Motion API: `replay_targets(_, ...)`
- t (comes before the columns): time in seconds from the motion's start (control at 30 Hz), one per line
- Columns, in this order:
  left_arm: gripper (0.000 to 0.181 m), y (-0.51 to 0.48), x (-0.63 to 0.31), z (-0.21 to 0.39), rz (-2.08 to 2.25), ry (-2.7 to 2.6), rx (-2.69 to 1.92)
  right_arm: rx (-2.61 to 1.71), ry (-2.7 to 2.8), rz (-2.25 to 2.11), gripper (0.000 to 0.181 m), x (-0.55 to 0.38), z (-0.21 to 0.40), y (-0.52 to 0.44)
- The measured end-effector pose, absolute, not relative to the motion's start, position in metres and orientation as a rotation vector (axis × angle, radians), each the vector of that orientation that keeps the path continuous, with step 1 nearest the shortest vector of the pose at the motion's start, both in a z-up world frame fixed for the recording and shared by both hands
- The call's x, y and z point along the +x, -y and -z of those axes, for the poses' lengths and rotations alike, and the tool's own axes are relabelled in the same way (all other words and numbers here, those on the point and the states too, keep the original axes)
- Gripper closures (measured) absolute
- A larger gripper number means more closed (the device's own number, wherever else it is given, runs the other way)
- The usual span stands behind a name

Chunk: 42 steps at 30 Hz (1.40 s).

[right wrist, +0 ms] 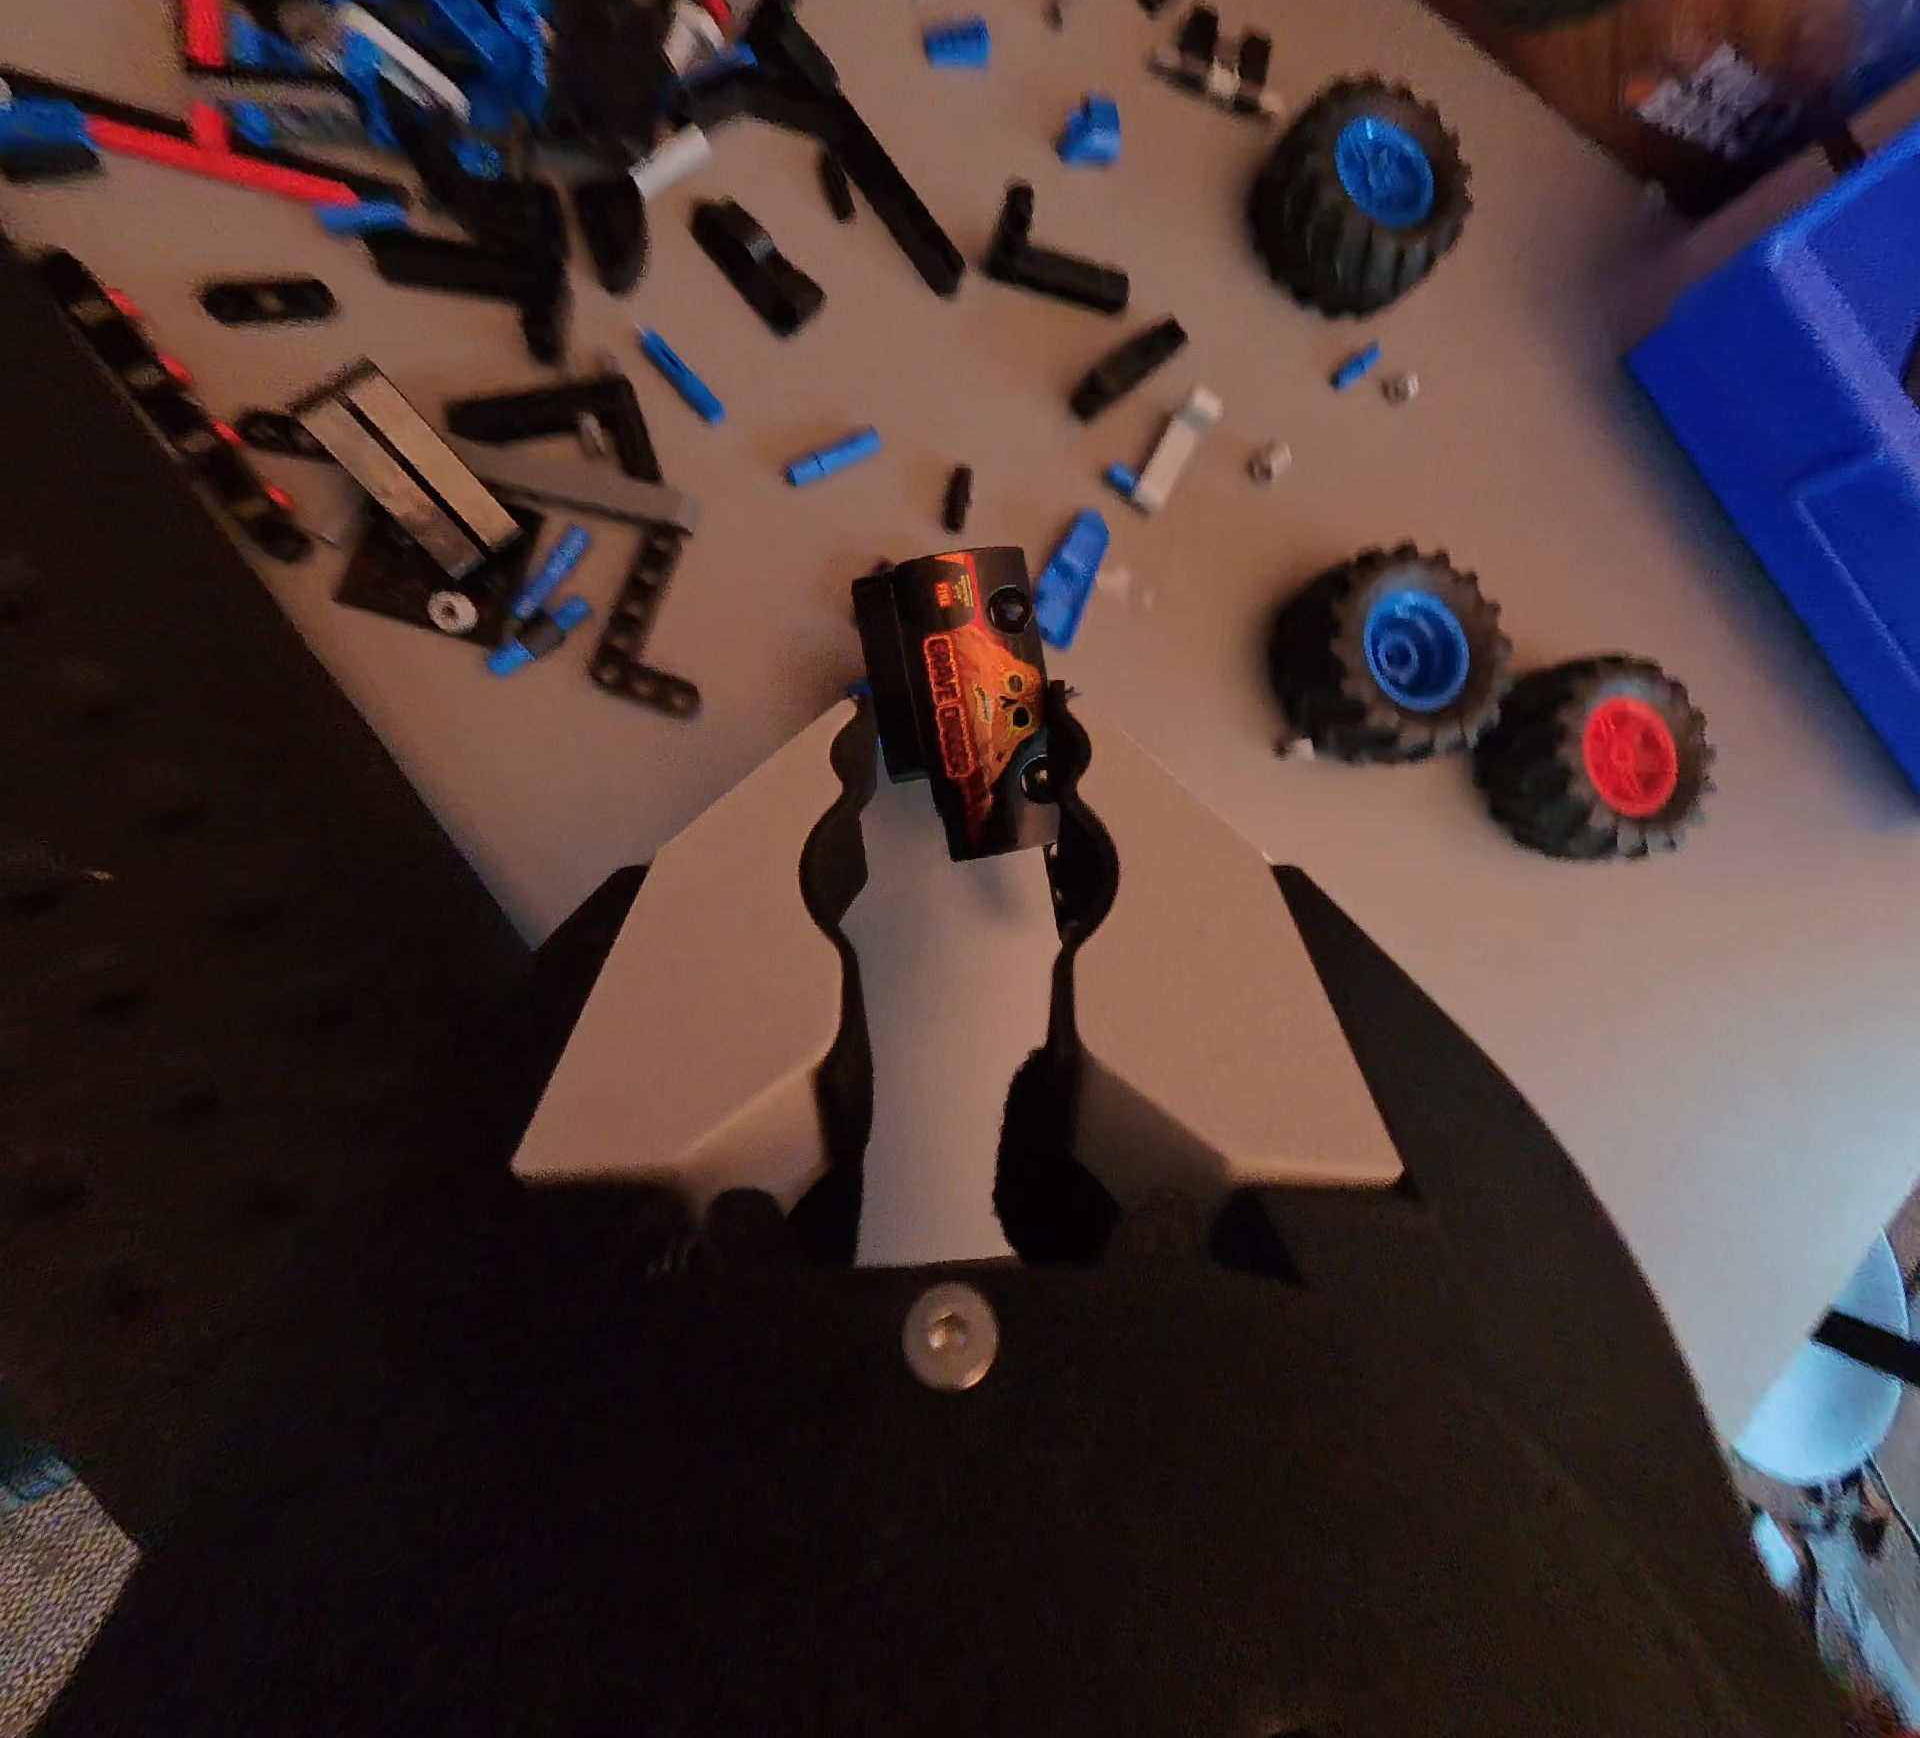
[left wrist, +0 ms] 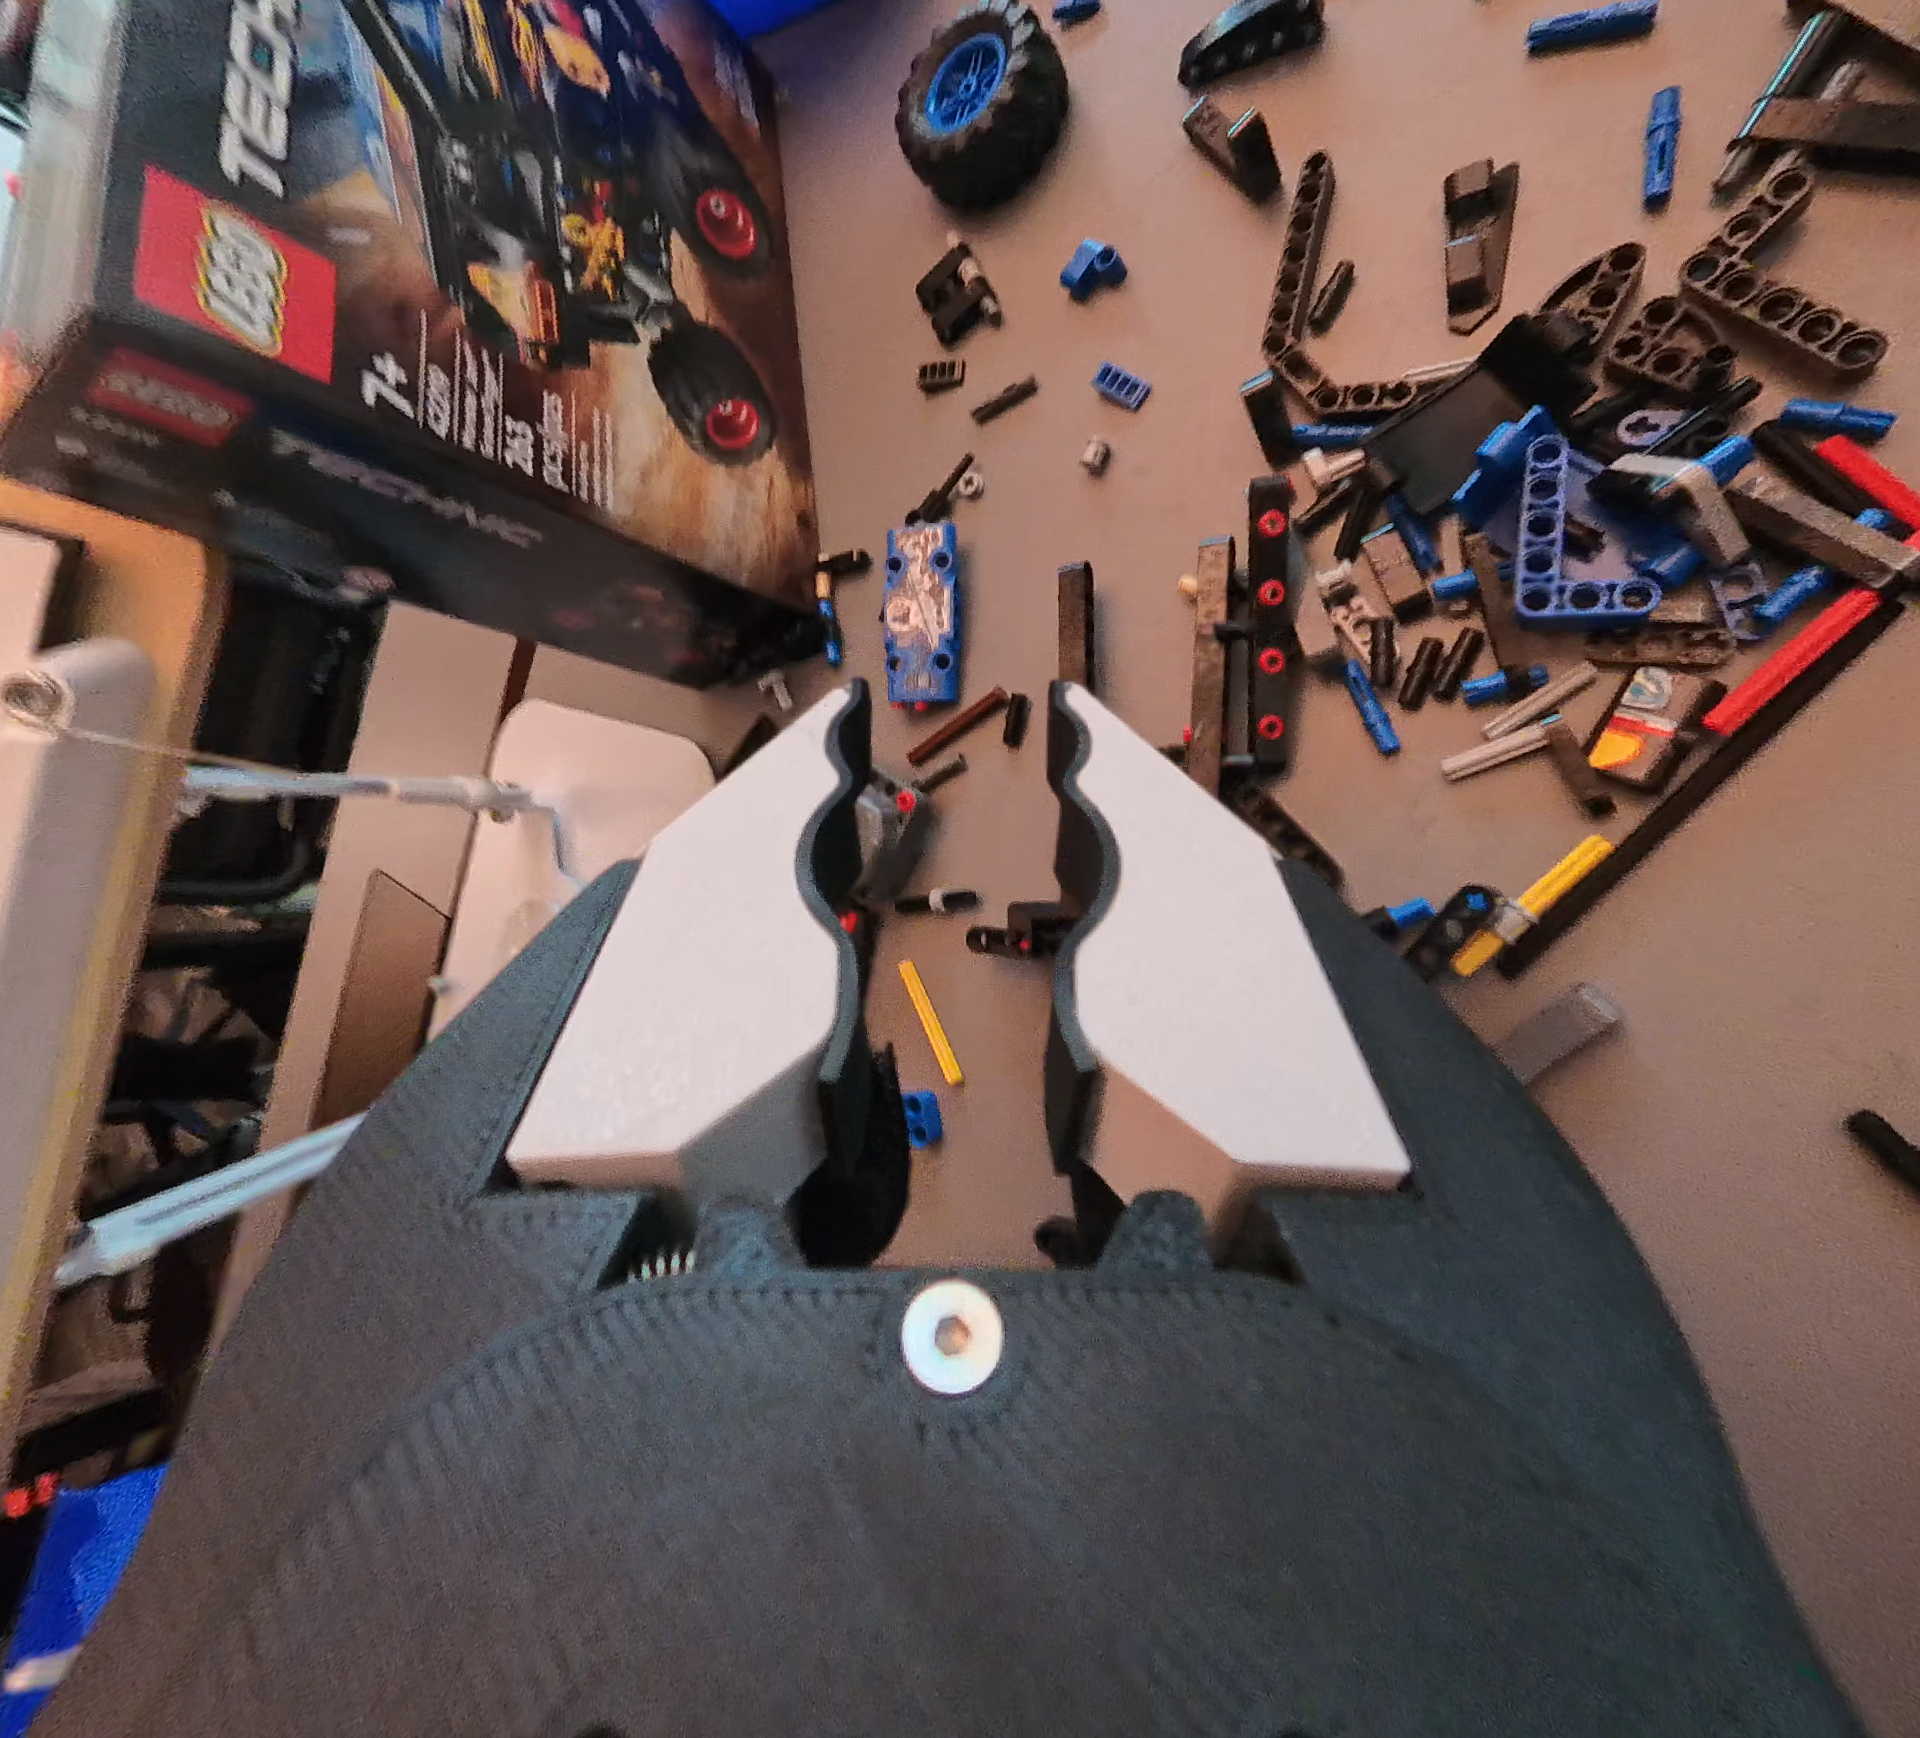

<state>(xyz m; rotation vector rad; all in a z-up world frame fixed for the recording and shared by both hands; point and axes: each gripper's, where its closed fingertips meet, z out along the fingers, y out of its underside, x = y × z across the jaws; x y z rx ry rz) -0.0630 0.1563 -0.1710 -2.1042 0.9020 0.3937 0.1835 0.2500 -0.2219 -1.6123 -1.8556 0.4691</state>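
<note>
The right gripper (right wrist: pixel 961 743) has its jaws clamped on a black curved panel (right wrist: pixel 961 701) with an orange-and-red sticker, pinched right at the fingertips and lifted clear of the tabletop (right wrist: pixel 1455 1013). The panel sits tilted between the tips, sticker side facing the camera, probably so the printed face stays visible and nothing covers the pin holes. Three tyres lie past it toward the tabletop's far side: two with blue hubs (right wrist: pixel 1387 649) and one with a red hub (right wrist: pixel 1631 758), all flat on their sides so they can't roll. A blue bin (right wrist: pixel 1808 400) sits at that edge.

The left gripper (left wrist: pixel 956 722) hangs with its jaws apart and nothing between them, over a sparse strip of small bits. Nearest its tips is a blue stickered panel (left wrist: pixel 920 613), just beside the corner of the toy set box (left wrist: pixel 436 234). A thin yellow axle (left wrist: pixel 930 1023) shows on the tabletop between the fingers. The main parts pile (left wrist: pixel 1579 504) is bunched toward the other edge, well apart from the box.
</note>
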Motion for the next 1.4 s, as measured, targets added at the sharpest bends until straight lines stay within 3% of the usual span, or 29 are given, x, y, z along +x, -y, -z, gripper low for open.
replay_targets(0.27,0.148,-0.146,-0.109,0.181,-0.318,-0.689,-2.212,-1.475,2.019,-0.502,0.142,0.137,0.211,-0.219)
replay_targets(0.43,0.147,-0.145,-0.111,0.188,-0.301,-0.694,-2.236,-1.545,1.952,-0.403,0.141,0.160,0.189,-0.247)
replay_targets(0.67,0.147,-0.149,-0.089,0.195,-0.291,-0.791,-2.235,-1.542,2.080,-0.395,0.141,0.181,0.229,-0.231)
replay_targets(0.77,0.148,-0.155,-0.072,0.191,-0.270,-0.836,-2.178,-1.536,2.116,-0.311,0.150,0.172,0.253,-0.233)
replay_targets(0.8,0.148,-0.158,-0.064,0.190,-0.264,-0.855,-2.153,-1.535,2.108,-0.289,0.166,0.170,0.256,-0.236)
replay_targets(0.87,0.147,-0.163,-0.042,0.186,-0.239,-0.911,-2.094,-1.545,2.080,-0.323,0.176,0.167,0.255,-0.238)
replay_targets(1.2,0.140,-0.184,0.123,0.214,-0.136,-1.362,-1.808,-1.579,1.962,-0.721,0.176,0.147,0.224,-0.217)
replay_targets(1.3,0.158,-0.199,0.124,0.212,-0.318,-1.362,-1.734,-1.576,1.983,-0.821,0.177,0.142,0.215,-0.205)
replay_targets(1.4,0.160,-0.199,0.120,0.211,-0.260,-1.327,-1.751,-1.559,1.993,-0.829,0.177,0.139,0.211,-0.204)
